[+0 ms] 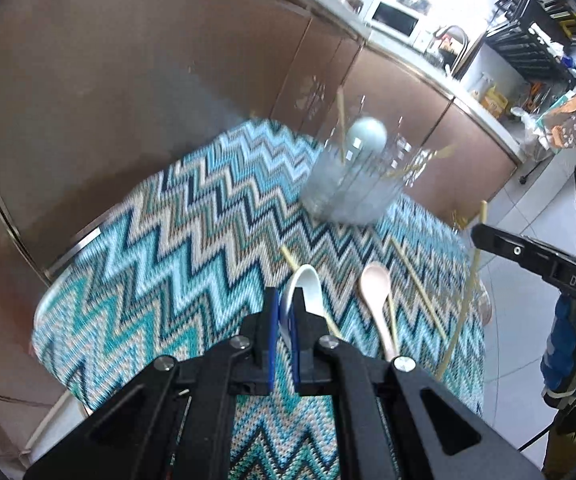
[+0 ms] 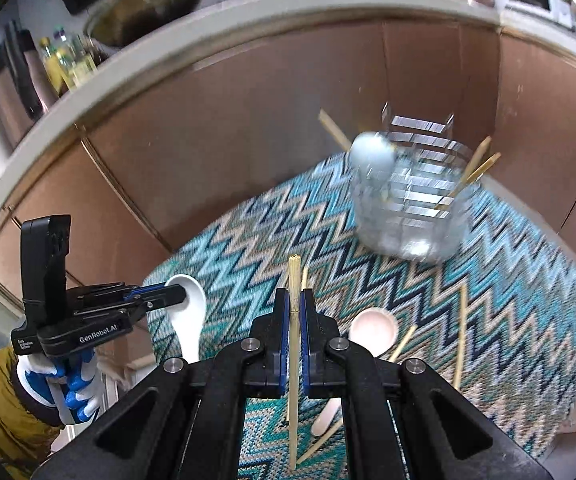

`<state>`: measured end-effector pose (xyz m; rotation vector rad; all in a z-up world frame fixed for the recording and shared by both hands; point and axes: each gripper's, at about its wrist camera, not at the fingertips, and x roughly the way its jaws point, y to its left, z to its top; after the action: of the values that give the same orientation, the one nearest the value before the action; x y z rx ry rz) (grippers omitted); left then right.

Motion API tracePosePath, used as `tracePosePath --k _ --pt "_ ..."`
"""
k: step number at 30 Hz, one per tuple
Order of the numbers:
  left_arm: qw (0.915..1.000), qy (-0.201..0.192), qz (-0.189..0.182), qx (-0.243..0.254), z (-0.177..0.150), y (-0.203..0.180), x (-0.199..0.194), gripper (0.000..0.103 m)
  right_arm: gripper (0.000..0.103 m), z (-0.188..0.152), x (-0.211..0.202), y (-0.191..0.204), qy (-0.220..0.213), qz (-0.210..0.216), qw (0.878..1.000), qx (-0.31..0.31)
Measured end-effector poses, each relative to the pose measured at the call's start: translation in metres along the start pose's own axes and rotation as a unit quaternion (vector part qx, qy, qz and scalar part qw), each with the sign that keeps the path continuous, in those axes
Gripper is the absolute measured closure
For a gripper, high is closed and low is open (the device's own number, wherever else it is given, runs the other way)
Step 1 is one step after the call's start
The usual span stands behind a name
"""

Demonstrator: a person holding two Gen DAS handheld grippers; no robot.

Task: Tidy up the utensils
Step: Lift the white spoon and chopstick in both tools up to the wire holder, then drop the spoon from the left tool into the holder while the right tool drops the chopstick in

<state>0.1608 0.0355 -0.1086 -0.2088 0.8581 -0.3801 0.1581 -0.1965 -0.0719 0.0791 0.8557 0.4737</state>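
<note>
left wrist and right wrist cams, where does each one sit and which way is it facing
Left wrist: on the left gripper, angled down its fingers at the white spoon it holds over the zigzag mat; the right gripper enters at the right edge.
Right wrist: on the right gripper, angled down at its clamped chopstick; the gloved left hand shows at left.
Shared: clear utensil holder, pink spoon, white spoon, mat, brown cabinets.

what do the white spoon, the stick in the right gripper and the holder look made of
white spoon: likely glazed ceramic, glossy and thick, though melamine is possible. chopstick: pale bamboo or wood, matte, with a fibrous tip. utensil holder: clear glass or acrylic, see-through with bright glints.
</note>
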Motion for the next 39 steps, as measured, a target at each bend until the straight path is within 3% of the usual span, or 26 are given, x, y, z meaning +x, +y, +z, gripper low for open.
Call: tracePosePath --k 7,12,17,21,27,31,39 --pt "0.9965 -0.082 -0.012 0.001 0.062 -0.032 -0.03 0.098 0.098 0.032 -0.066 -0.017 -0.124 -0.018 0.992 0.001" --pt "0.9868 -0.162 -0.012 0.003 0.118 -0.069 -0.03 0.098 0.098 0.065 -0.094 -0.031 -0.24 -0.034 0.97 -0.002" --pt "0.9733 -0.227 0.031 0.016 0.15 -0.105 0.0 0.098 0.098 0.087 -0.091 -0.044 -0.318 -0.053 0.947 0.0" --pt "0.9644 -0.253 0.072 0.029 0.171 -0.126 0.034 0.098 0.098 0.104 -0.068 -0.056 -0.339 -0.074 0.938 0.0" --pt "0.9516 -0.273 0.126 0.066 0.175 -0.143 0.088 0.098 0.098 0.112 -0.037 -0.078 -0.338 -0.095 0.936 0.0" --pt "0.9492 -0.272 0.137 0.077 0.165 -0.145 0.112 0.098 0.098 0.109 -0.027 -0.089 -0.348 -0.099 0.932 0.007" --pt "0.9475 -0.266 0.154 0.088 0.148 -0.147 0.134 0.098 0.098 0.098 -0.005 -0.093 -0.334 -0.111 0.936 0.0"
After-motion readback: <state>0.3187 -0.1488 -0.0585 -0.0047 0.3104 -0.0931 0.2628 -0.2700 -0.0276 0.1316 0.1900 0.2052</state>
